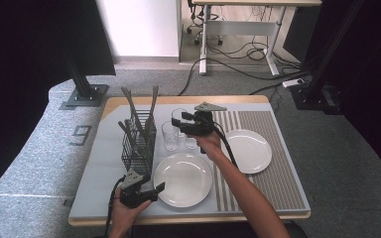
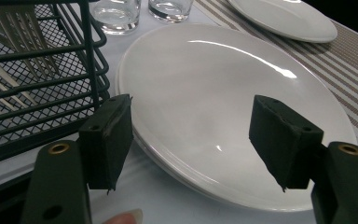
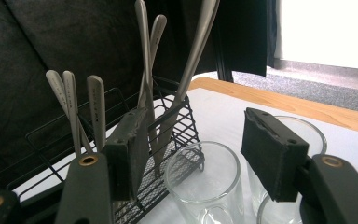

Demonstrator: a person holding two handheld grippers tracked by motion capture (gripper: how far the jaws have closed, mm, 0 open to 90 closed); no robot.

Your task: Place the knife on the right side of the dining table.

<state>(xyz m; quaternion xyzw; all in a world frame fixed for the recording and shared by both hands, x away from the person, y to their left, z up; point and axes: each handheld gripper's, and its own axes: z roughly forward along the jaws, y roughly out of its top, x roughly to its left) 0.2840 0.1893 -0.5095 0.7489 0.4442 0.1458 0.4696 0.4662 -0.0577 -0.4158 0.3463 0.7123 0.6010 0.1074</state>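
Left gripper (image 1: 155, 190): fingers apart, held empty over the near plate (image 1: 183, 179) edge.
Right gripper (image 1: 177, 122): fingers apart, held empty above the glasses (image 1: 170, 136).
Glasses: placed beside the cutlery basket (image 1: 138, 148).

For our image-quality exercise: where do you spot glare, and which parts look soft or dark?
Left gripper view: bright streaks of glare on the near plate. Right gripper view: window light washes out the top right, and the glasses look soft. High view: dark corners.

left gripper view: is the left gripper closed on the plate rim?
No. The left gripper has its jaws spread wide above the near white plate, touching nothing.
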